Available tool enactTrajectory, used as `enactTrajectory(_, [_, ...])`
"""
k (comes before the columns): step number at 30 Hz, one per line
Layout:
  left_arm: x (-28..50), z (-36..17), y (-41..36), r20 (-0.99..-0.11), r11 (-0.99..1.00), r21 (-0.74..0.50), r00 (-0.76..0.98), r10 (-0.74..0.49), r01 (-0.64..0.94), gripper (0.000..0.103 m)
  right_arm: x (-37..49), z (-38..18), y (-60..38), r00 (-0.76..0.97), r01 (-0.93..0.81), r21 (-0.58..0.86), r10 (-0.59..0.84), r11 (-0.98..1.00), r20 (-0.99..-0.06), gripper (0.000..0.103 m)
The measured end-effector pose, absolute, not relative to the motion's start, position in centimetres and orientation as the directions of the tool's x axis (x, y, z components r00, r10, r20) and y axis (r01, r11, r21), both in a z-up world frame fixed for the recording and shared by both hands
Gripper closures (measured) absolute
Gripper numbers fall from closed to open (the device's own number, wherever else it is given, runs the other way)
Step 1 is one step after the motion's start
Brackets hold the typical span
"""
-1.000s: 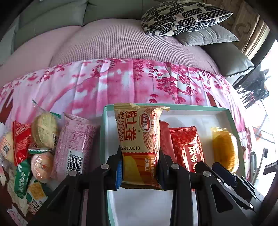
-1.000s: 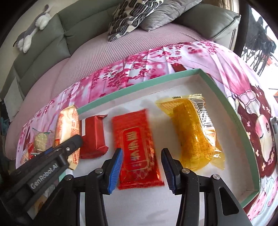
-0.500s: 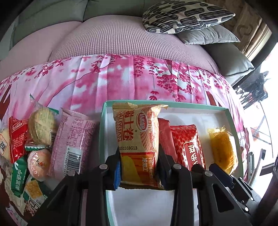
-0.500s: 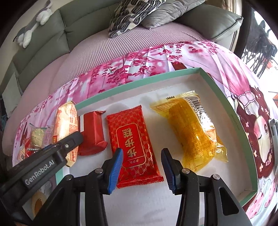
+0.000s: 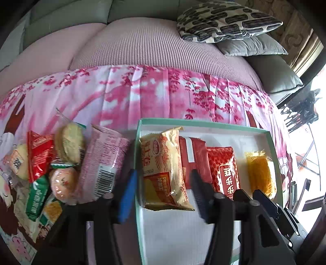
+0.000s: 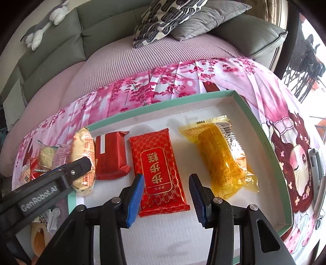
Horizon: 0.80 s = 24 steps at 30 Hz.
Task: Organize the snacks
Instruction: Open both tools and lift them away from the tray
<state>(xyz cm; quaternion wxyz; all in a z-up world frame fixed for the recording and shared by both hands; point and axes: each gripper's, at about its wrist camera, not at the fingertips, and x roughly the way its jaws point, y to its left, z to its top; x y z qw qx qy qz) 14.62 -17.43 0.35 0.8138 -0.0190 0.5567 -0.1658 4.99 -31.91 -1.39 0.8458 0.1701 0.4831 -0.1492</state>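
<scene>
A teal-rimmed white tray (image 5: 203, 123) (image 6: 163, 104) lies on the pink floral cloth. In it, in a row, lie a beige egg-roll packet (image 5: 163, 169) (image 6: 84, 159), a dark red packet (image 5: 193, 161) (image 6: 112, 157), a red patterned packet (image 5: 224, 169) (image 6: 161, 171) and a yellow packet (image 5: 260, 173) (image 6: 220, 159). My left gripper (image 5: 164, 196) is opening its jaws; the beige packet lies flat between them, untouched by the pads. My right gripper (image 6: 166, 200) stands open over the near end of the red patterned packet.
Left of the tray sits a pile of loose snacks: a pink packet (image 5: 104, 163), round biscuits (image 5: 70, 144), a green packet (image 5: 37, 197) and a red one (image 5: 39, 157). A sofa with cushions (image 6: 173, 18) is behind. The tray's near half is bare white.
My left jaws have spread apart and let go of the beige packet, which has dropped from upright to flat in the tray. The red patterned packet has slid slightly away from the right jaws.
</scene>
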Motion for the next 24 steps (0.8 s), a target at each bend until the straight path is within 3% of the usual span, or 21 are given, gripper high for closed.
enactTrajectory(5, [14.2, 2.0, -17.1, -0.885, 0.94, -0.222, 0.352, -0.305, 0.258, 0.04, 4.7, -0.9, -32.0, 0.492, 0.425, 0.144, -0.094, 0.894, -0.865, 0.053])
enactTrajectory(8, [13.9, 2.8, -16.9, -0.881, 0.951, -0.174, 0.392, -0.266, 0.255, 0.039, 4.6, -0.9, -32.3, 0.491, 0.435, 0.146, -0.098, 0.889, -0.866, 0.043])
enactTrajectory(11, [13.7, 3.0, -16.9, -0.877, 0.966, -0.075, 0.444, -0.182, 0.248, 0.024, 4.6, -1.0, -32.6, 0.484, 0.442, 0.147, -0.098, 0.885, -0.869, 0.038])
enactTrajectory(14, [13.8, 2.5, -16.7, -0.876, 0.973, 0.023, 0.474, -0.091, 0.229, 0.023, 4.6, -1.2, -32.5, 0.481, 0.441, 0.143, -0.099, 0.886, -0.871, 0.032])
enactTrajectory(24, [14.2, 1.4, -14.8, -0.885, 0.982, 0.053, 0.464, -0.038, 0.183, 0.017, 4.5, -1.0, -32.6, 0.504, 0.439, 0.134, -0.12, 0.889, -0.855, 0.015])
